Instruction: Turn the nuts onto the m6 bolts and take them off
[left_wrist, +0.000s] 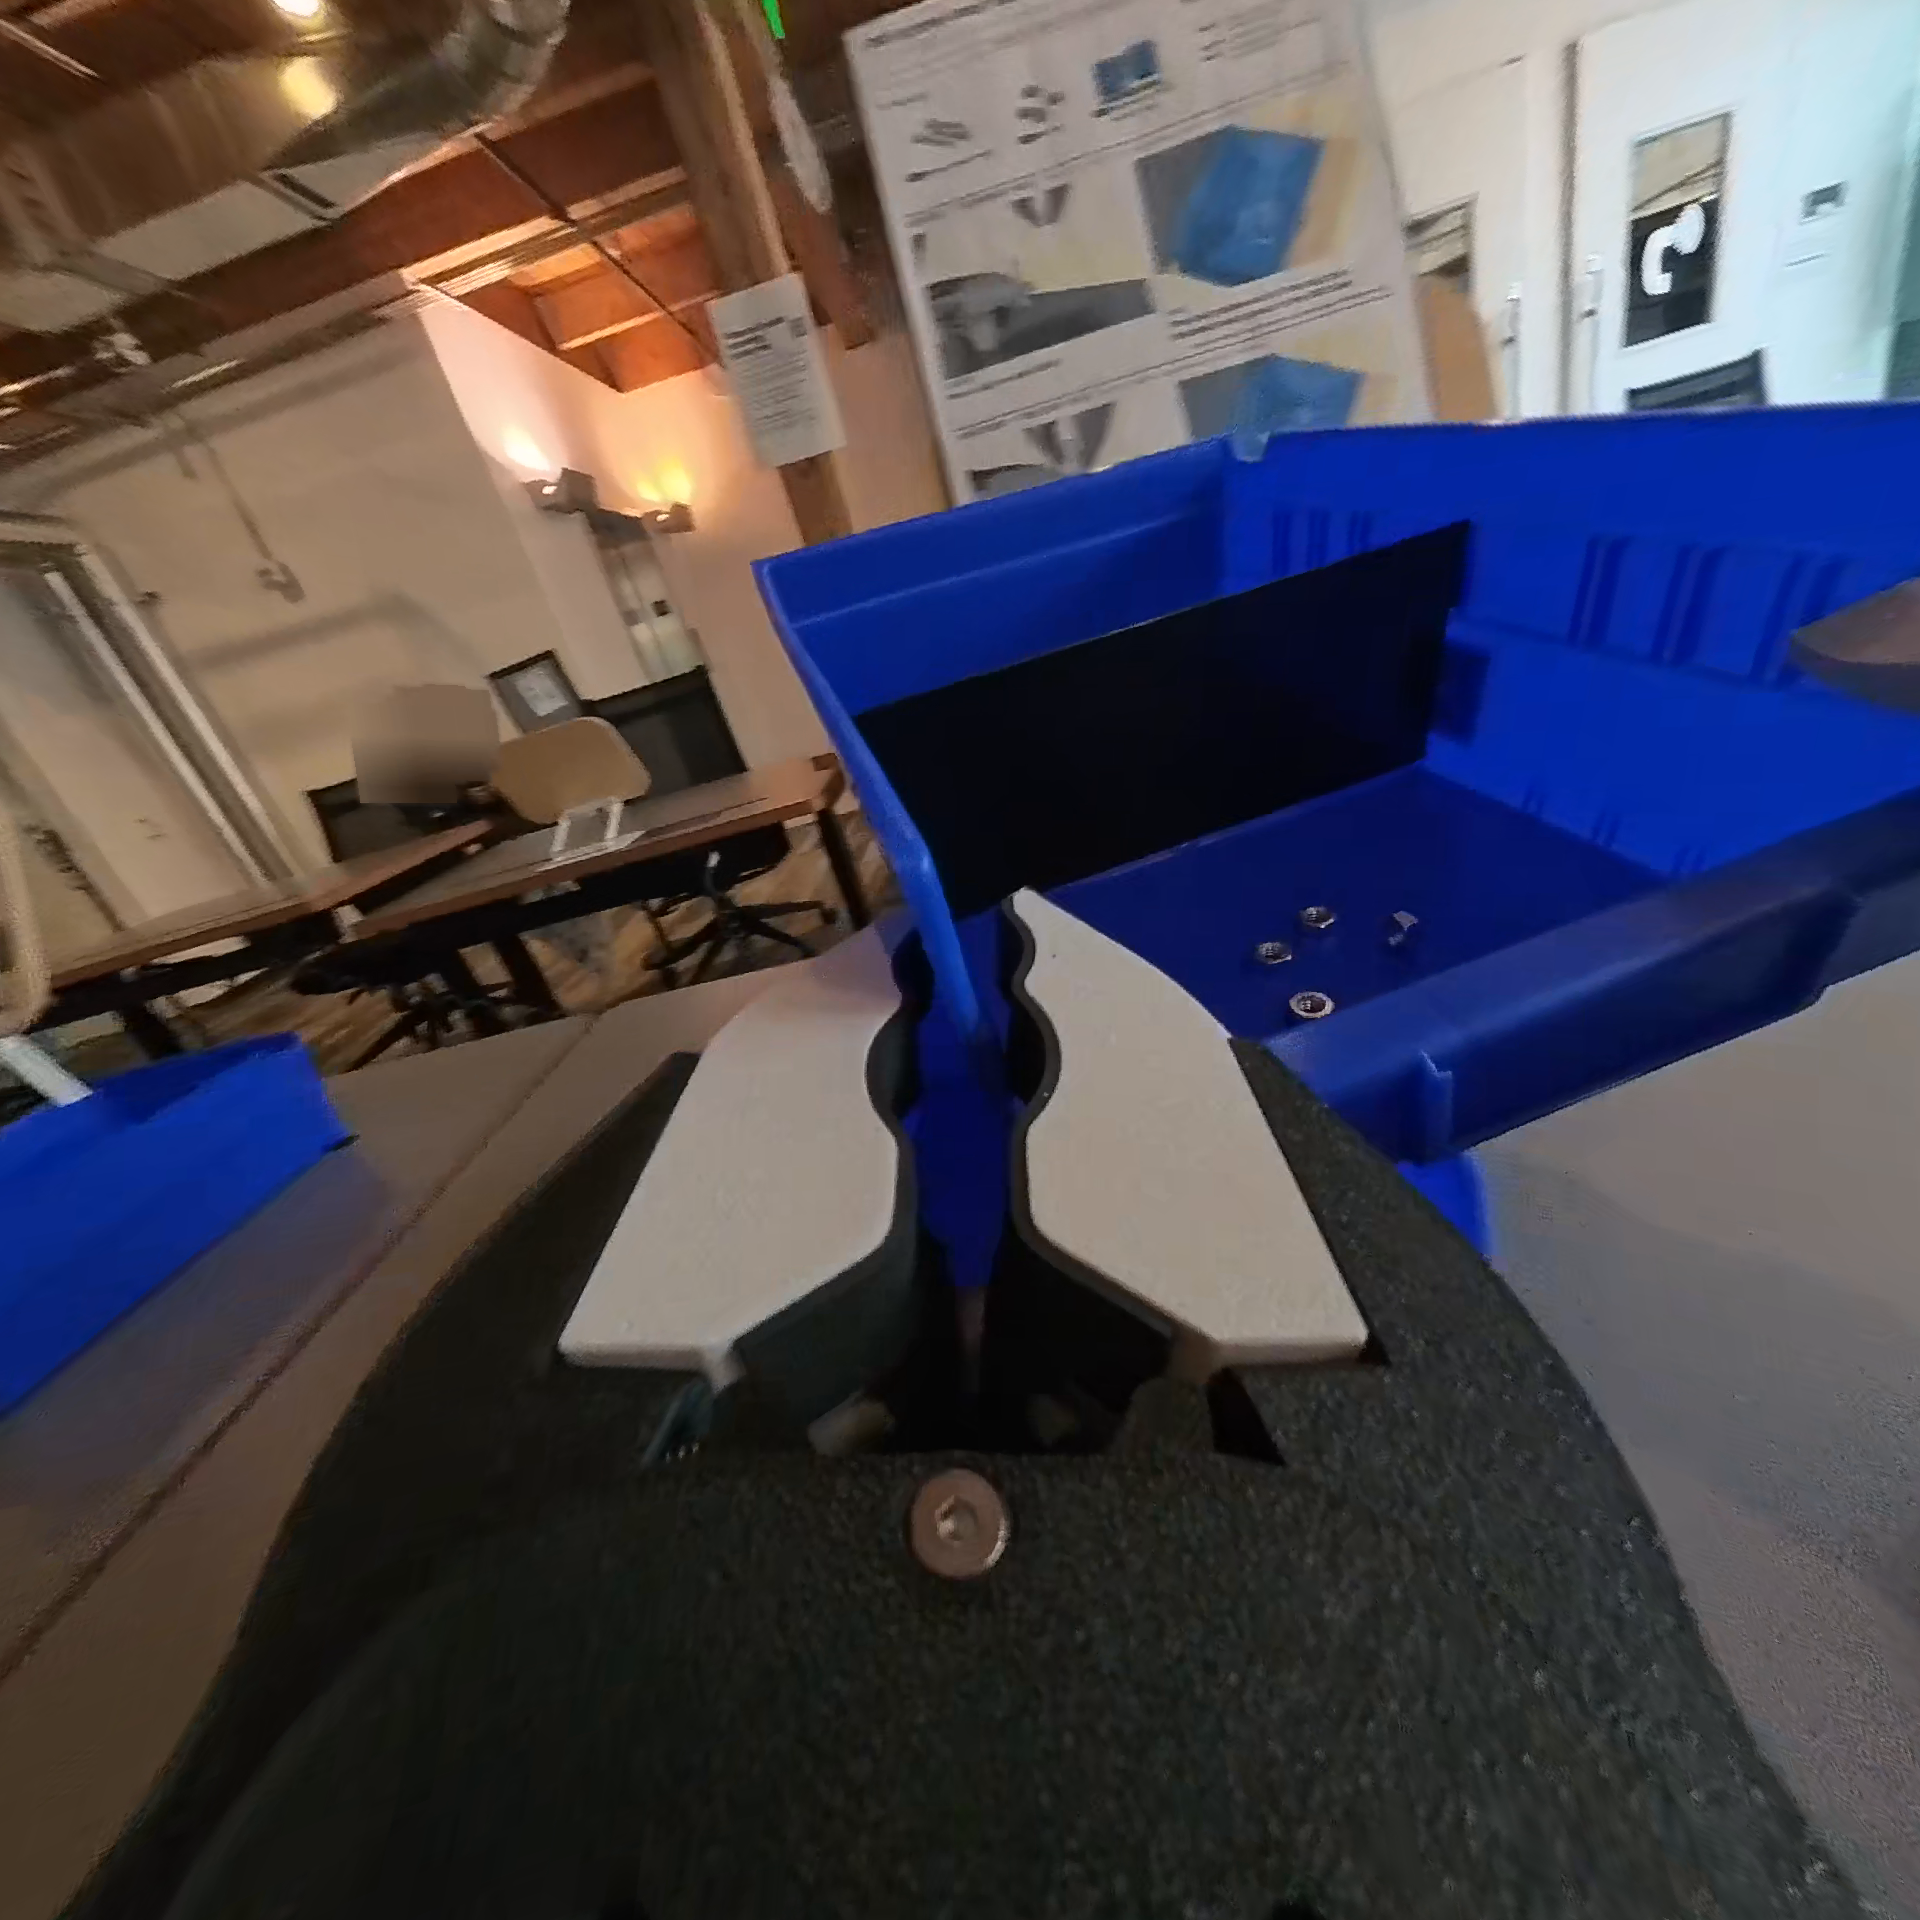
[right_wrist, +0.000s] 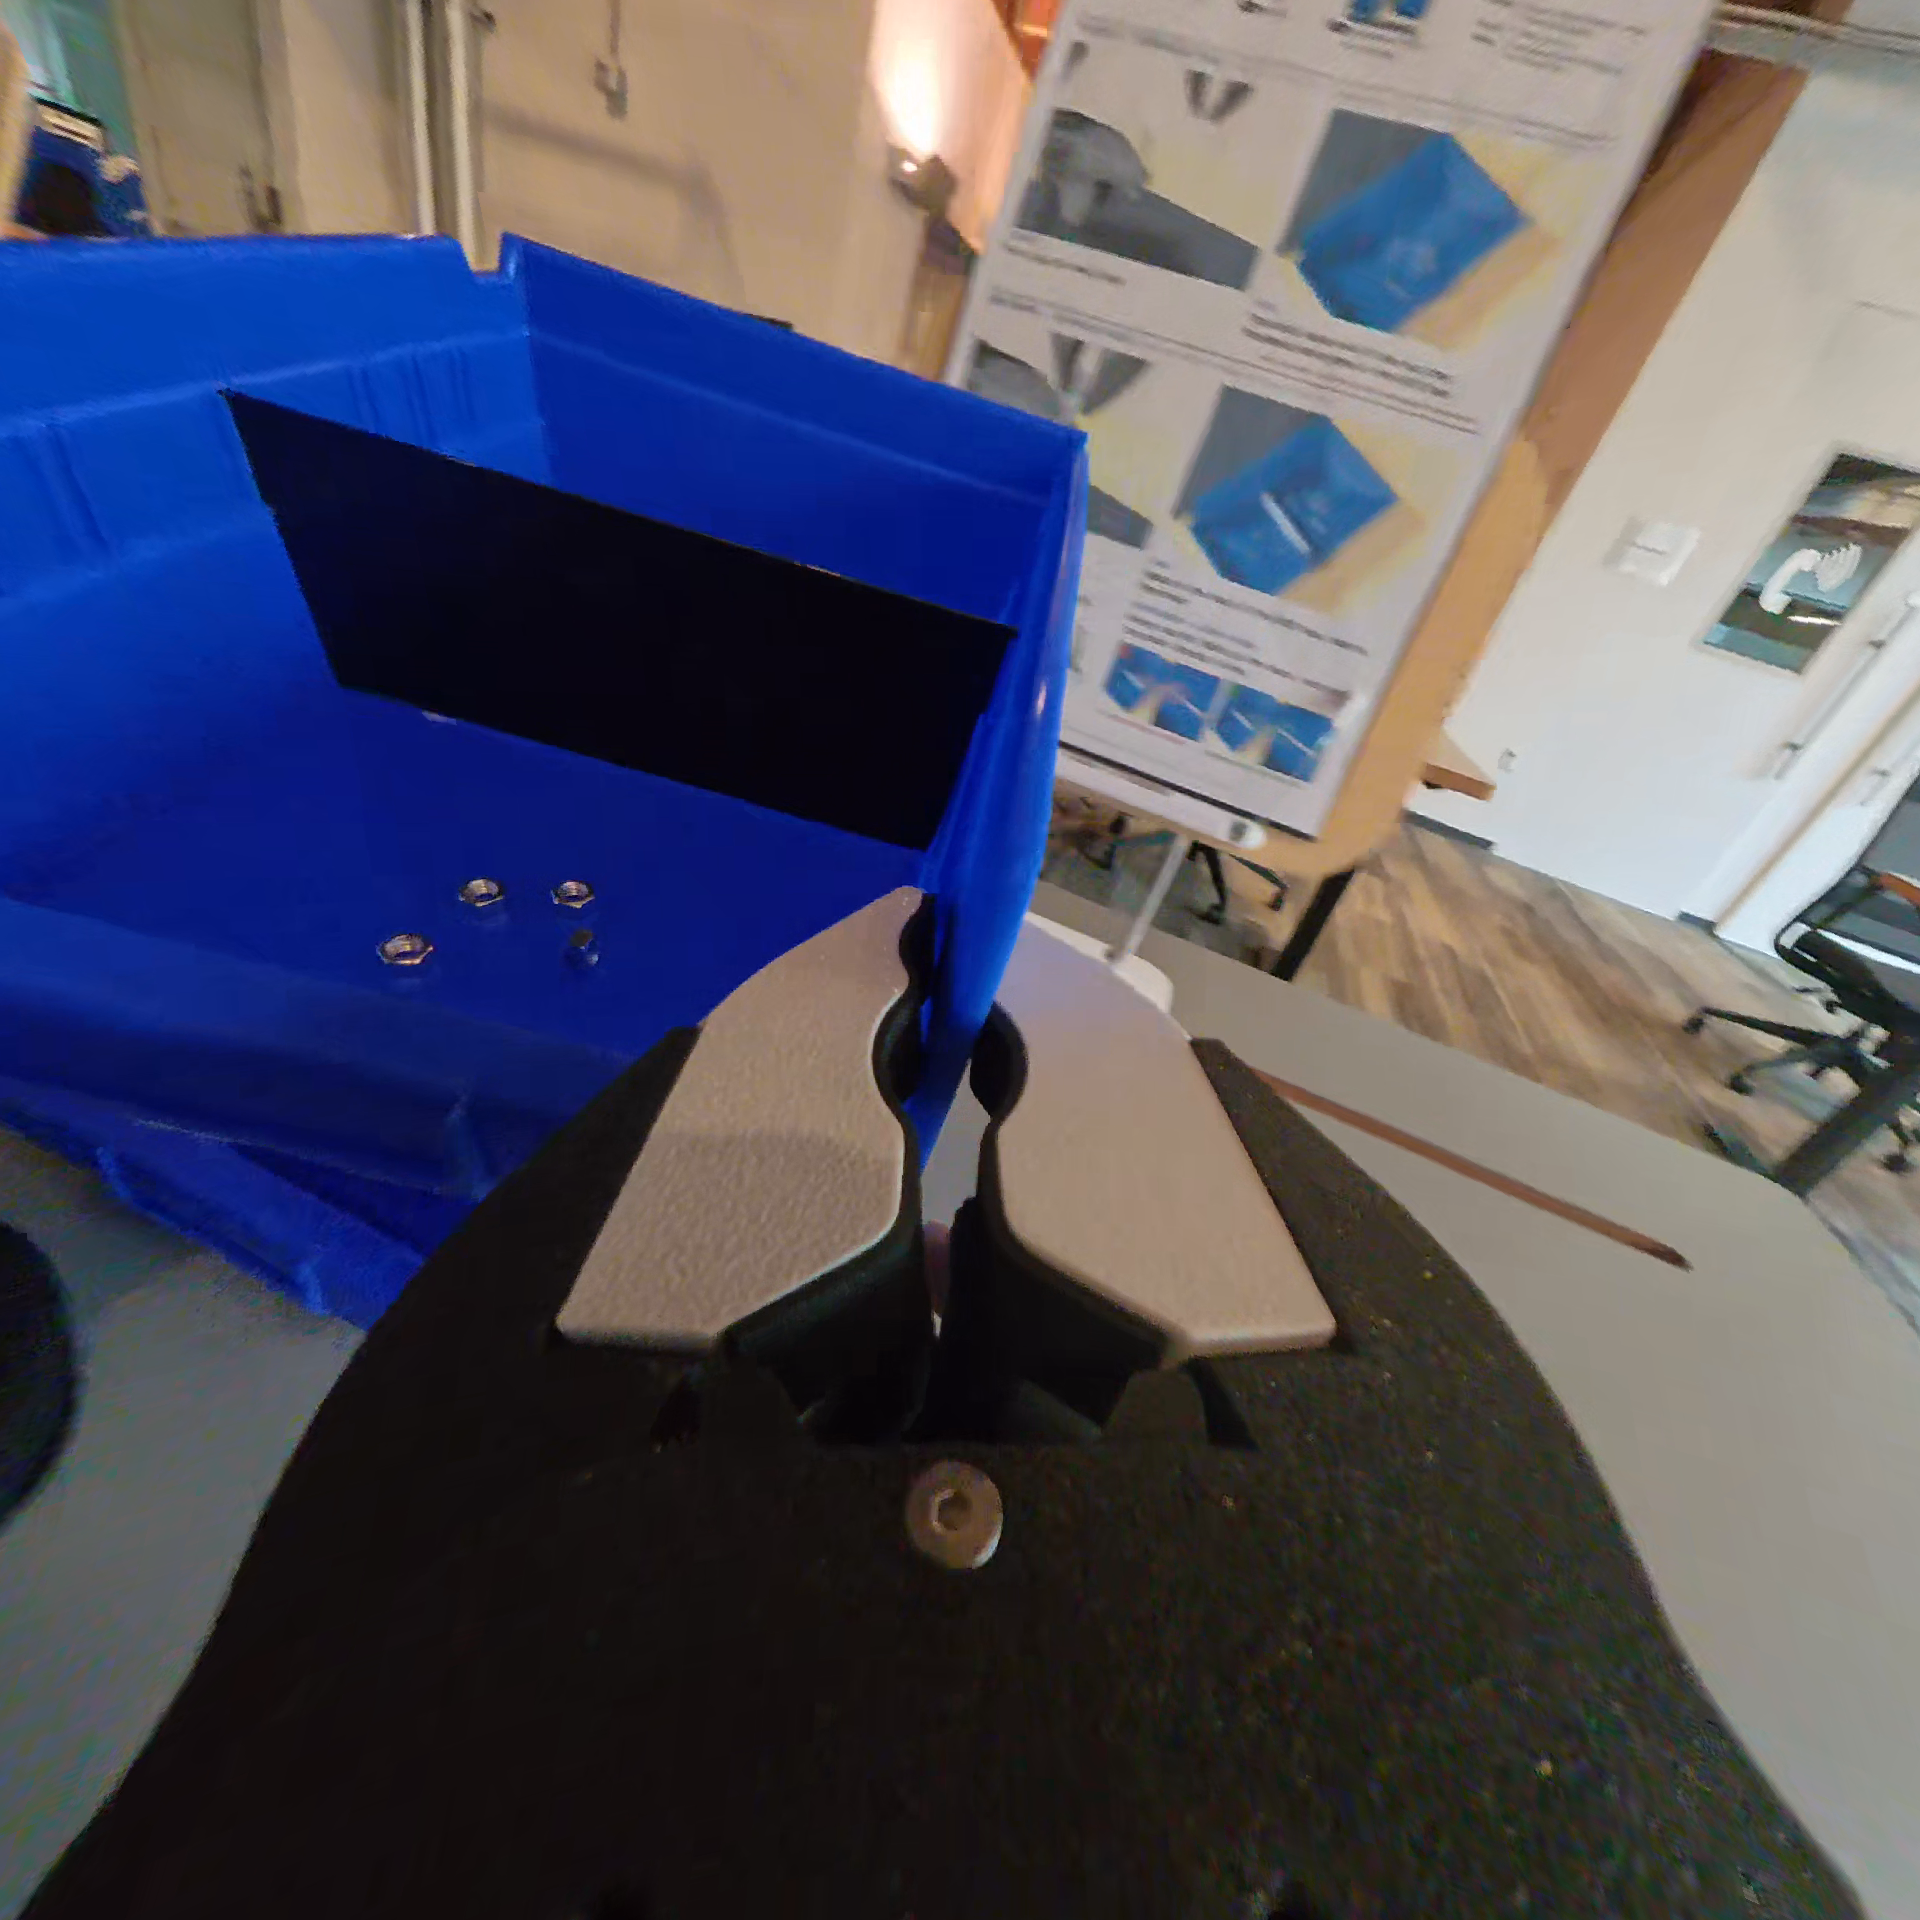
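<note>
In the left wrist view, the left gripper (left_wrist: 961, 997) is seen clamped on the left side wall of a blue bin (left_wrist: 1621, 748), one finger outside, the other inside. A black divider (left_wrist: 1164, 727) is set across the bin's middle. Four nuts (left_wrist: 1314, 956) lie loose on the bin floor, just right of the inner finger. No bolts can be made out. A second blue bin (left_wrist: 156, 1143) is seen at the left on the grey table (left_wrist: 1714, 1351). A printed poster (left_wrist: 1132, 239) stands behind; its writing is blurred and left unread. Desks and chairs (left_wrist: 561, 862) fill the room beyond.

In the right wrist view, the right gripper (right_wrist: 951, 997) is seen pressed shut on the bin's right side wall (right_wrist: 1023, 748). The nuts (right_wrist: 488, 920) lie to its left on the bin floor, apart from the fingers. Open table (right_wrist: 1558, 1455) is left to the right, up to its edge, where a thin brown rod (right_wrist: 1475, 1174) lies. The poster's stand (right_wrist: 1153, 904) is close behind the bin.
</note>
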